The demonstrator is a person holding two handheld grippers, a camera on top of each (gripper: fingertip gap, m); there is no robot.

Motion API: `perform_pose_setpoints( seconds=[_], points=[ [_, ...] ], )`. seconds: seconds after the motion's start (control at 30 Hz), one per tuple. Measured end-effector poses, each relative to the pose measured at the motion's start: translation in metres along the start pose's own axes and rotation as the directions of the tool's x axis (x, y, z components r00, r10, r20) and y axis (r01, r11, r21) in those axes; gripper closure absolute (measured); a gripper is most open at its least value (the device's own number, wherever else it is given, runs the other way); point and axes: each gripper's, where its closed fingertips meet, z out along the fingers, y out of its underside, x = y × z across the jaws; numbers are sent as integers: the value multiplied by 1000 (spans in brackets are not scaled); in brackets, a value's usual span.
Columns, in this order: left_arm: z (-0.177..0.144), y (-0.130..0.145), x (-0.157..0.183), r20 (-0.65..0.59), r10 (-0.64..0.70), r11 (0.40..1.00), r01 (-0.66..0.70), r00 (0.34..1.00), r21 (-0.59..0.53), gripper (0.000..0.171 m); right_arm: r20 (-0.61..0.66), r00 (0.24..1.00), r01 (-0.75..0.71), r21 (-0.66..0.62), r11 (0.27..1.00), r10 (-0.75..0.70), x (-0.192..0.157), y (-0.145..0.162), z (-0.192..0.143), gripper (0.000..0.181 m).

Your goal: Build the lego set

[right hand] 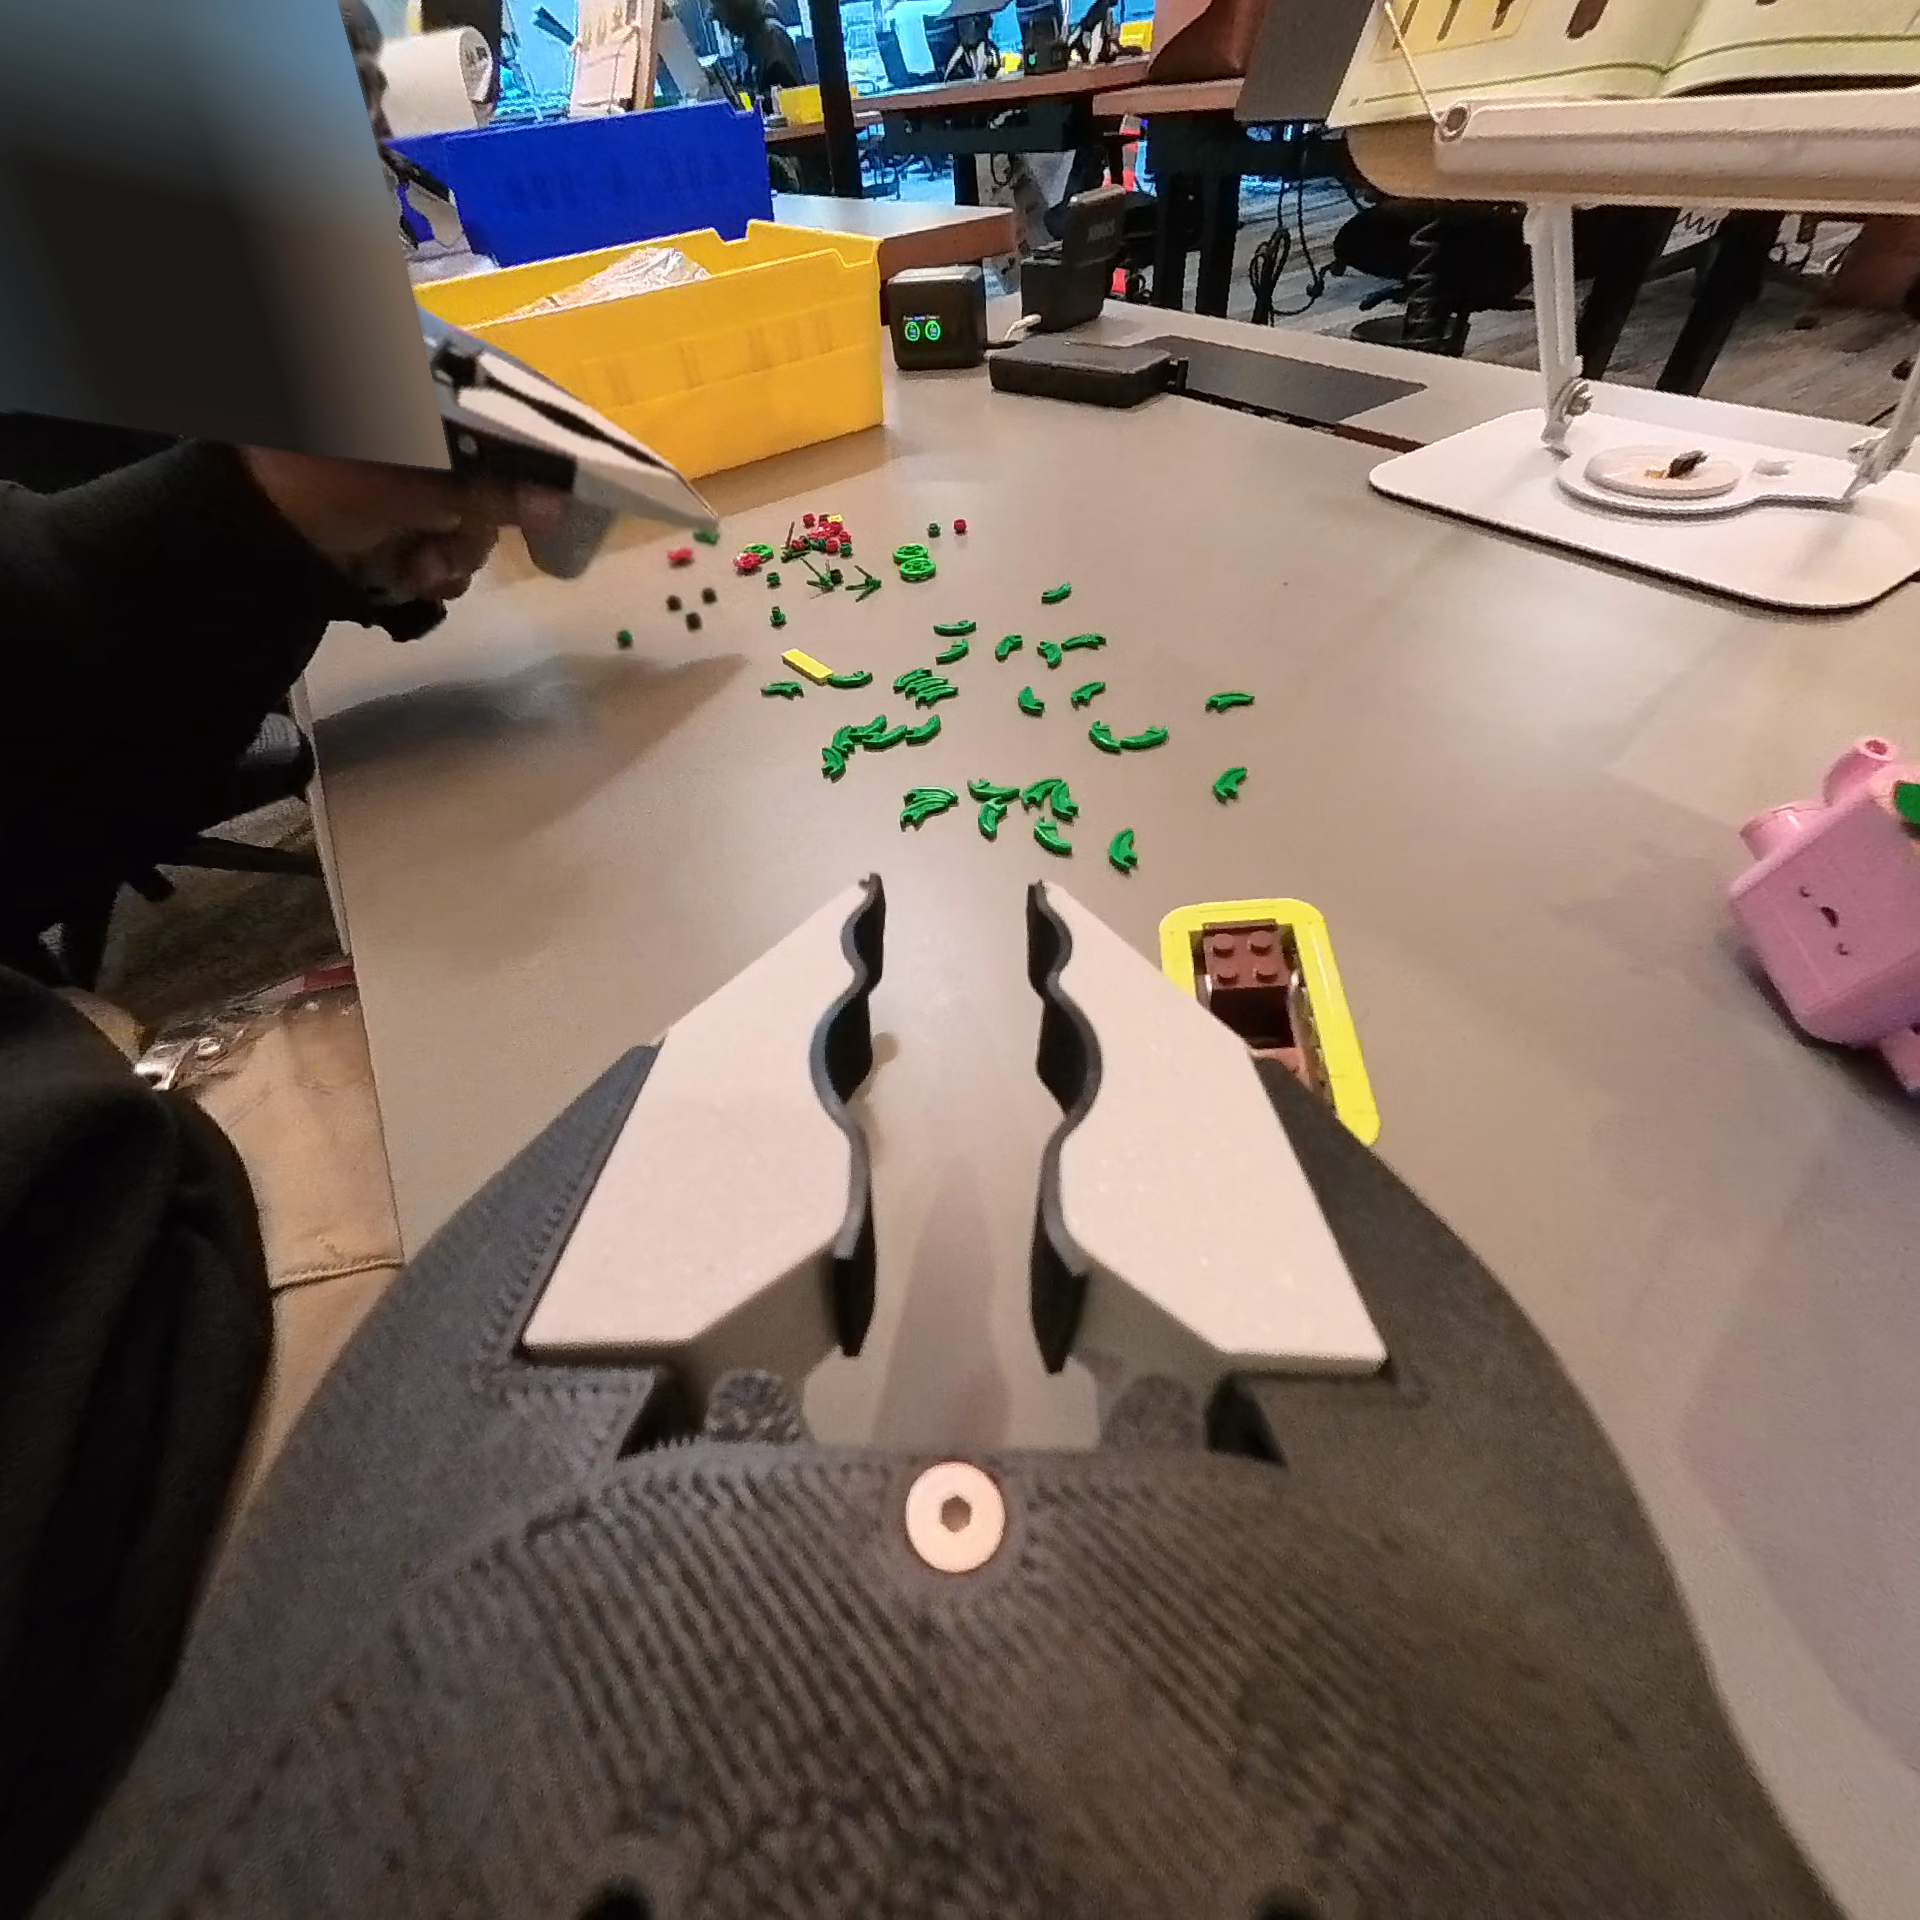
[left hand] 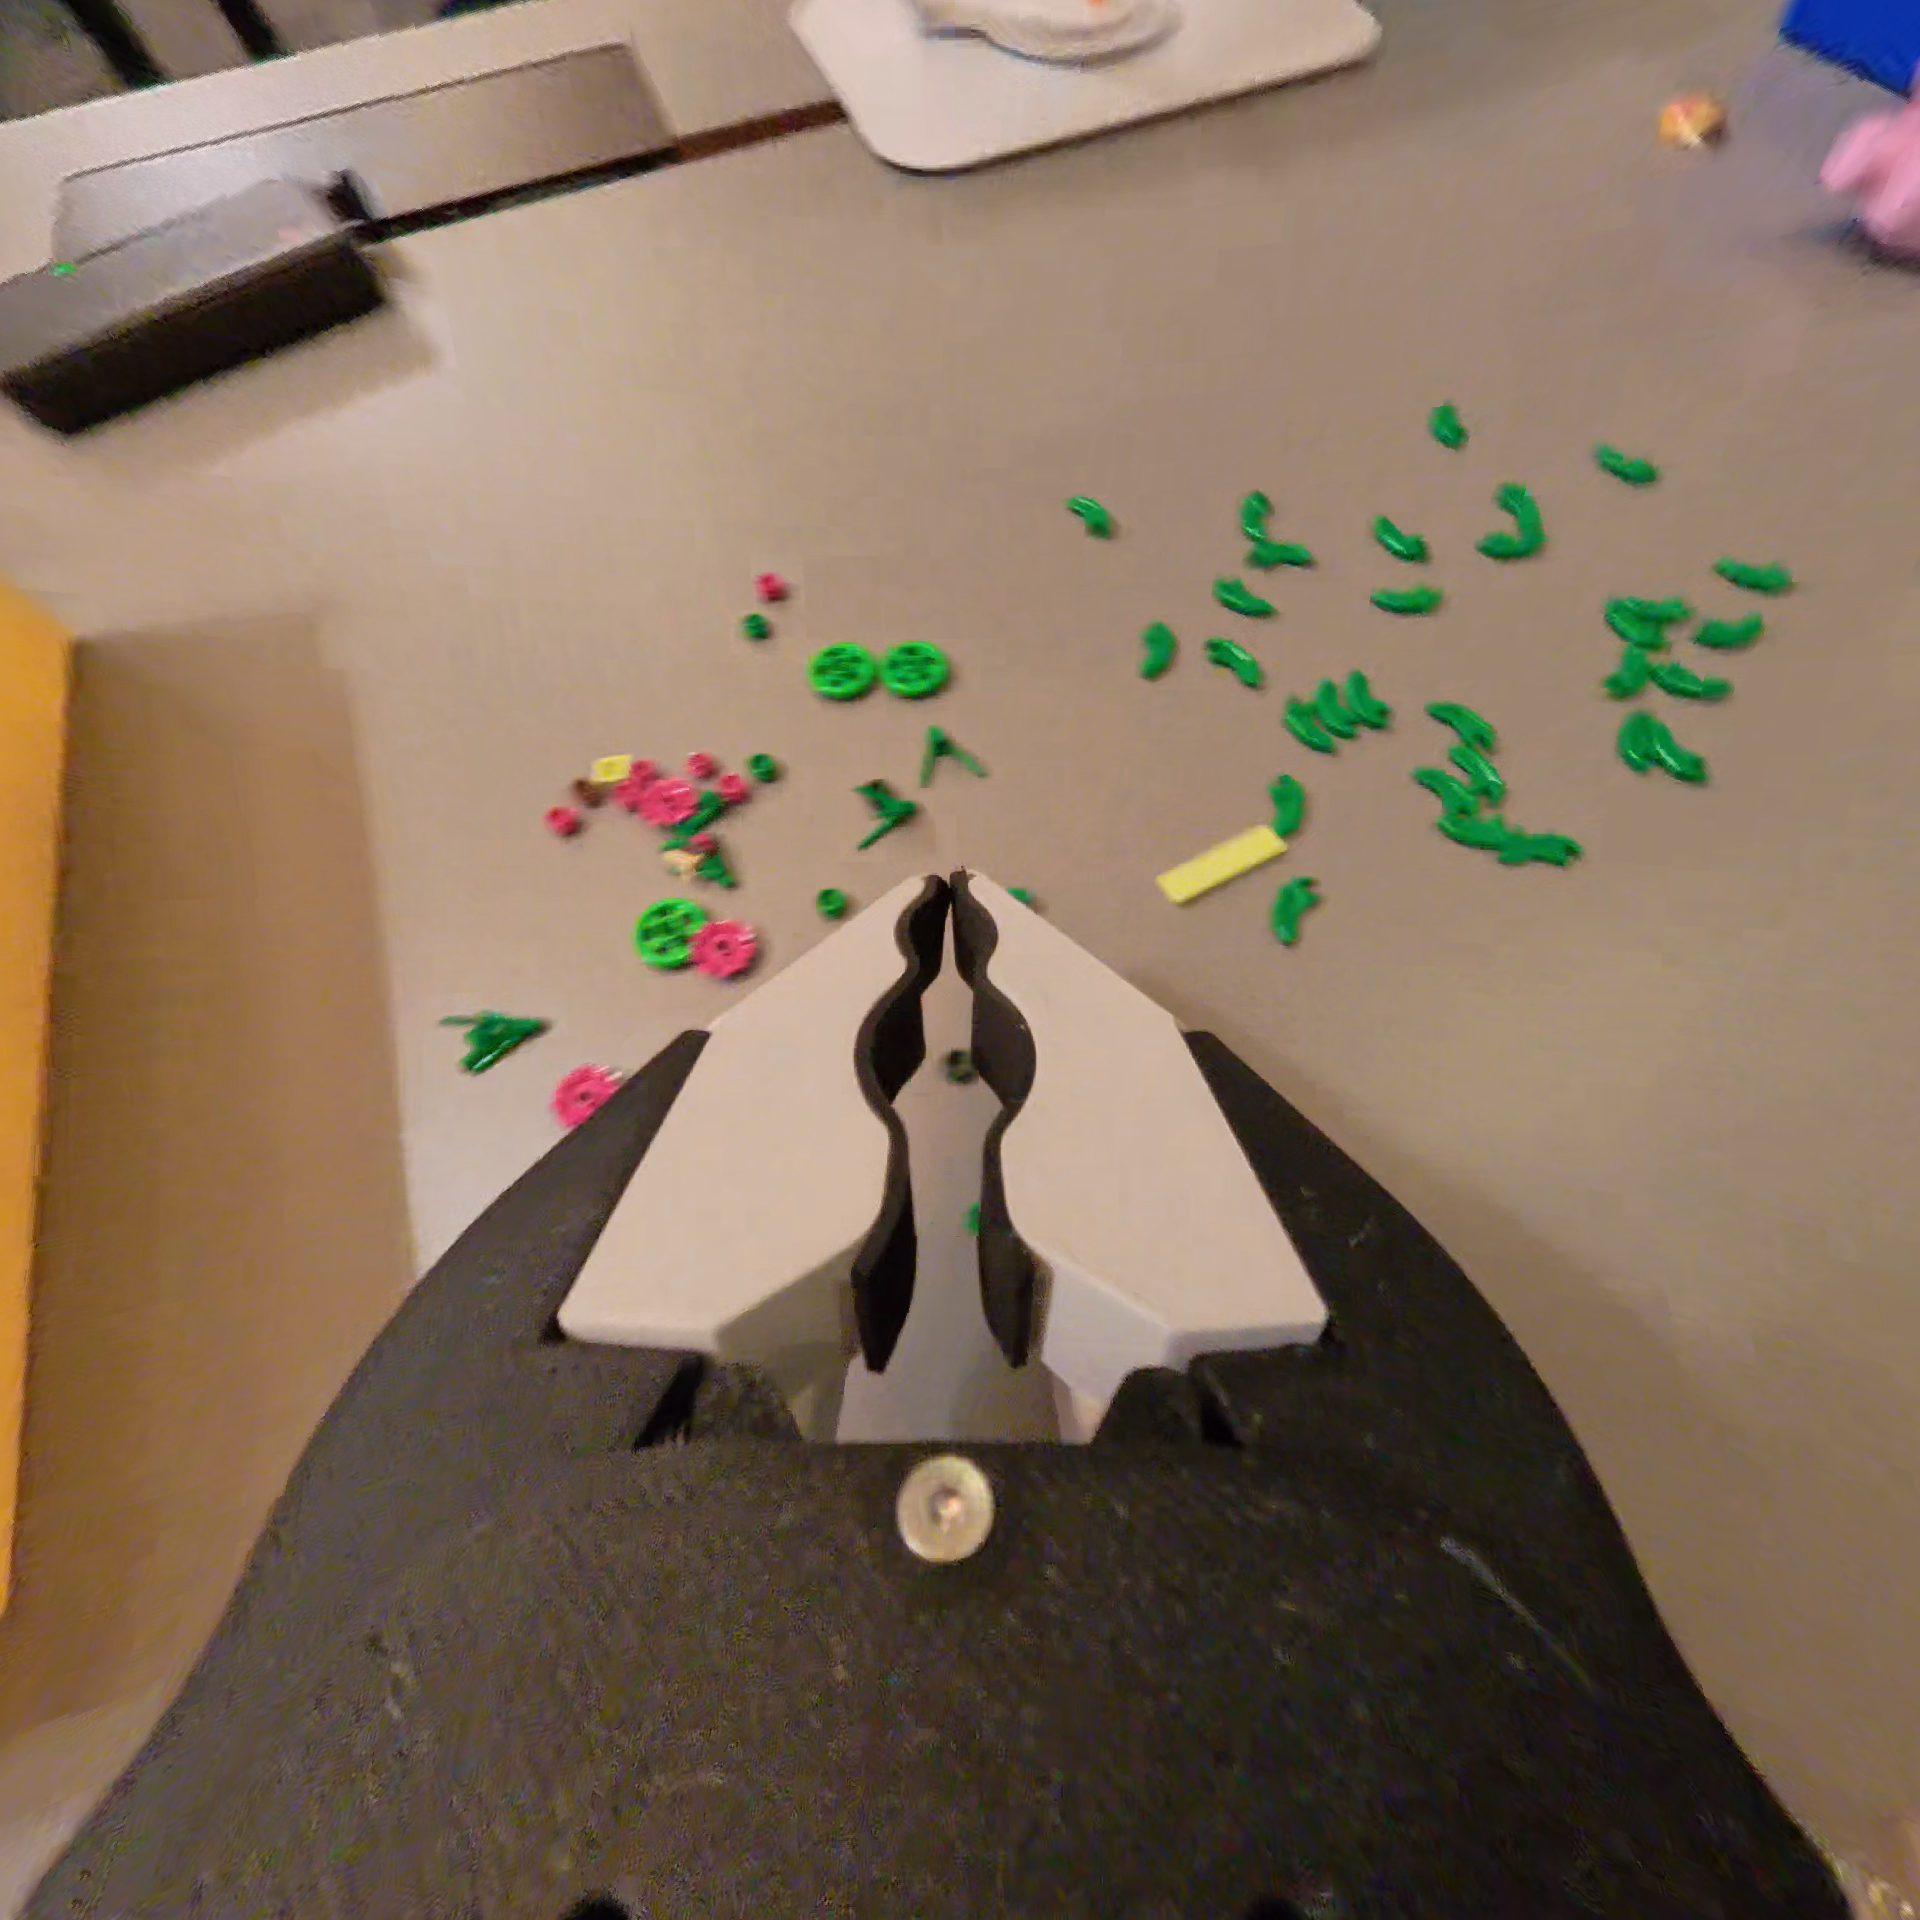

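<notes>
Loose pieces lie on the grey table (left hand: 727, 416): several dark green curved leaves (left hand: 1455, 769), pink flower rounds (left hand: 665, 800), bright green round plates (left hand: 878, 670) and a yellow flat tile (left hand: 1221, 862). My left gripper (left hand: 951, 883) hovers over them, shut with its tips meeting. It also shows in the right wrist view (right hand: 691, 509), tip down near the pink and green pile (right hand: 821, 540). My right gripper (right hand: 954, 888) is open, with bare table between its pads, short of the leaves (right hand: 987, 800). A yellow-rimmed build with brown bricks (right hand: 1340, 997) sits just right of its right finger.
A pink blocky build (right hand: 1839, 935) lies at the right. A yellow bin (right hand: 707, 343), a black device (right hand: 935, 317) and a flat black box (right hand: 1081, 369) stand at the back. A white stand (right hand: 1662, 520) holds an open booklet. The table's left edge (right hand: 332, 831) is close. Some 30 centimeters of space lies between my two pairs of fingers. My left gripper is the nearer one to the yellow flat tile (left hand: 1221, 862): about 8 centimeters, against 25 centimeters. Look for it in the right wrist view (right hand: 810, 666) too.
</notes>
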Motion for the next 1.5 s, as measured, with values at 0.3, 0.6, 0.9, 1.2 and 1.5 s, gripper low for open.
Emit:
perform_pose_setpoints(
  seconds=[0.3,0.6,0.9,1.2,1.5],
  points=[
    [-11,20,-53,8,-235,972,235,972,15,171,1,1000,-9,-15,1000,9,1,2,2,156],
    [9,13,0,-136,-163,986,159,977,-39,156,-1,1000,-19,-27,999,19,2,3,3,156],
    [14,1,-12,-14,-99,995,98,995,-7,151,0,1000,-14,-15,1000,14,2,2,2,157],
    [-18,13,-86,214,-214,971,183,953,154,166,2,1000,-13,-18,1000,13,2,2,2,157],
    [-25,19,-109,255,-281,953,239,925,184,171,2,1000,-27,-26,999,27,3,3,3,157]
  ],
)
